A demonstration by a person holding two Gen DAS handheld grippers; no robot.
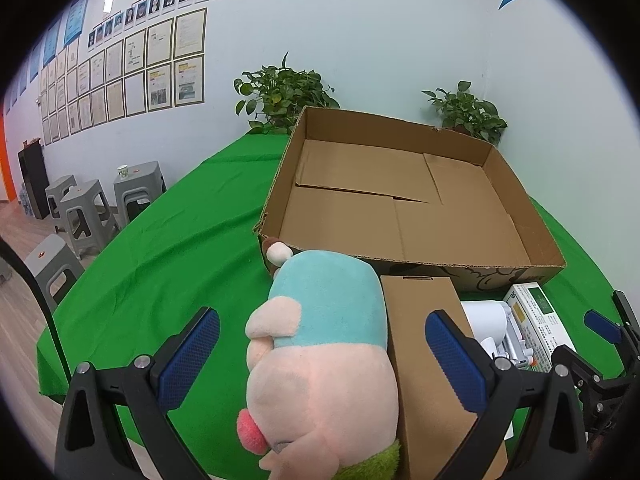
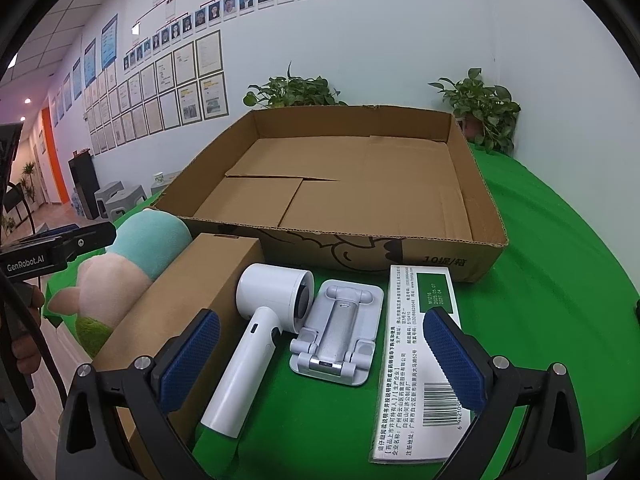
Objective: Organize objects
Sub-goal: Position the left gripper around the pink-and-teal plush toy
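Observation:
A big, shallow cardboard box (image 1: pixel 416 196) (image 2: pixel 348 184) lies empty on the green tablecloth. In front of it lie a plush toy (image 1: pixel 324 344) (image 2: pixel 120 276), a small brown carton (image 1: pixel 428 344) (image 2: pixel 192 300), a white hair dryer (image 2: pixel 260 328), a grey folding stand (image 2: pixel 336 336) and a white-green medicine box (image 2: pixel 416 360) (image 1: pixel 532 320). My left gripper (image 1: pixel 320 364) is open, its pads either side of the plush toy and carton without touching. My right gripper (image 2: pixel 320 360) is open above the dryer and stand. The right gripper's tip (image 1: pixel 604 328) shows at the edge of the left wrist view.
Two potted plants (image 1: pixel 280 96) (image 2: pixel 480 108) stand behind the box against the wall. Grey stools (image 1: pixel 84 216) stand on the floor left of the table. The tablecloth (image 2: pixel 560 264) drops off at the near and right edges.

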